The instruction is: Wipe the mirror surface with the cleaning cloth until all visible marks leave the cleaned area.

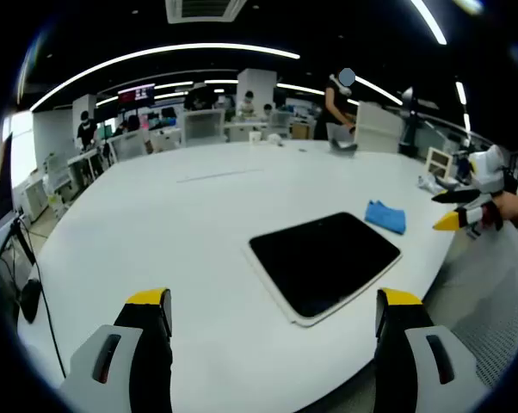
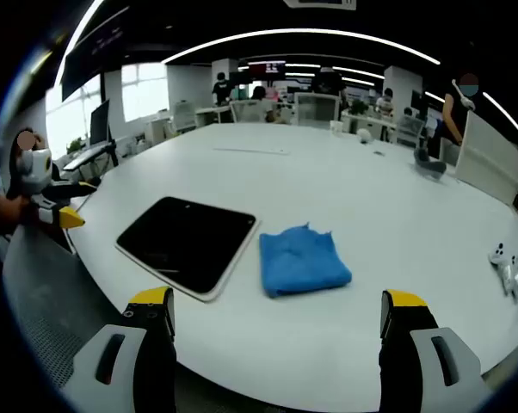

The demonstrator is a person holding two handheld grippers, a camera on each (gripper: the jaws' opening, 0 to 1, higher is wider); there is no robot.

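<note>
A dark mirror with a pale rim lies flat near the edge of the white table; it also appears as the mirror in the right gripper view. A folded blue cloth lies just beside it, seen small as the cloth from the left. My left gripper is open, short of the mirror and holding nothing. My right gripper is open too, near the table edge before the cloth, touching nothing. Each gripper shows off the table's edge in the other's view: right gripper, left gripper.
The table stretches wide and bare beyond the mirror. A small white object lies at its right edge. Desks, chairs, monitors and several people stand in the office behind. A grey floor lies below the table edge.
</note>
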